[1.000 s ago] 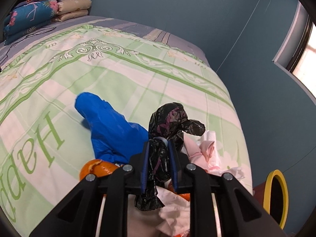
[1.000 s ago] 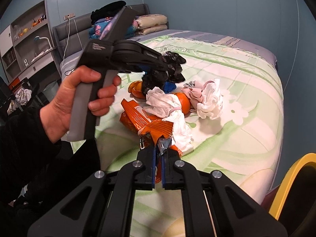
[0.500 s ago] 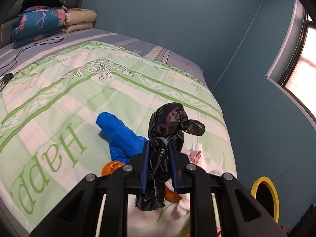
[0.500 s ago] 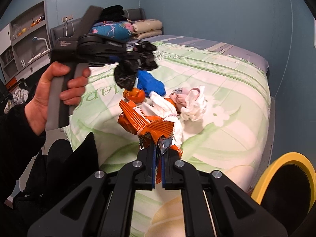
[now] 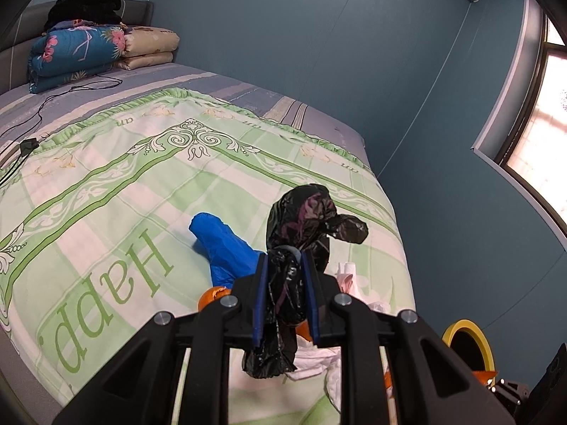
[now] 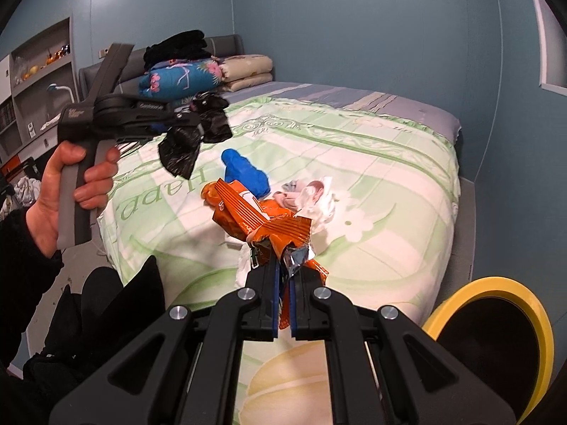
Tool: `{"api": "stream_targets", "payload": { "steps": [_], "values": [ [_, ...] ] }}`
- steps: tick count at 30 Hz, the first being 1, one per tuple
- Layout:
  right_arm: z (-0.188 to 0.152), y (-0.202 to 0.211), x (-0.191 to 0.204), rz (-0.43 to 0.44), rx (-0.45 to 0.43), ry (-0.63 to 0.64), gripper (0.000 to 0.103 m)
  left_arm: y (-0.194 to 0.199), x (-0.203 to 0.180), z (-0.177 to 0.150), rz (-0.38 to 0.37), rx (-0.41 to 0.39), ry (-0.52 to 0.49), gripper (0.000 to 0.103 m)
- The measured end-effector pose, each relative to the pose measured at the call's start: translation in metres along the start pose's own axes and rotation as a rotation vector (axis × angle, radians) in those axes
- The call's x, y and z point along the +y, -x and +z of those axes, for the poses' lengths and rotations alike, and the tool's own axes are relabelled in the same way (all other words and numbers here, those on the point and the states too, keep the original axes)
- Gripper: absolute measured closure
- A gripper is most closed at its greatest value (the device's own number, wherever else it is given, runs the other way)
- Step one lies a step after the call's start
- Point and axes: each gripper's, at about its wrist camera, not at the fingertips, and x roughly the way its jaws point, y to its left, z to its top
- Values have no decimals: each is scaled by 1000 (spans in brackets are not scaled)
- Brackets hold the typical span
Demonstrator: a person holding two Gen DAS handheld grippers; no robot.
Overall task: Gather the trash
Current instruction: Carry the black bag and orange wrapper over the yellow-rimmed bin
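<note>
My left gripper point(image 5: 283, 276) is shut on a crumpled black plastic bag point(image 5: 301, 212), held above the bed; the right wrist view shows that gripper point(image 6: 184, 120) at the upper left with the black bag point(image 6: 184, 148) hanging from it. My right gripper point(image 6: 283, 272) is shut on an orange snack wrapper point(image 6: 255, 216), lifted over the bed's near edge. On the green-patterned bedspread point(image 5: 106, 184) lie a blue plastic bag point(image 5: 223, 244), orange peel point(image 5: 212, 295) and crumpled white and pink tissues point(image 6: 315, 198).
A yellow-rimmed bin point(image 6: 496, 336) stands on the floor at the bed's foot, lower right; it shows as the yellow-rimmed bin point(image 5: 467, 345) in the left wrist view too. Folded quilts and pillows point(image 5: 88, 49) are stacked at the headboard. A black cable point(image 5: 42, 106) lies across the bed.
Both grippers have risen and drawn back from the bed with their loads. The trash pile looks smaller and farther, and the yellow bin has come further into view.
</note>
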Motion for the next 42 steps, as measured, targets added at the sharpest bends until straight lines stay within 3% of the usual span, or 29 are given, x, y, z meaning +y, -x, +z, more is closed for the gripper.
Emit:
{"api": "stream_targets", "payload": {
  "steps": [14, 42],
  "values": [
    [3, 33, -32, -89, -67, -55, 100, 24, -47, -15, -54, -13, -75, 86],
    [-23, 116, -148, -417, -168, -249, 100, 7, -230, -63, -294, 96, -276, 86]
  ]
}}
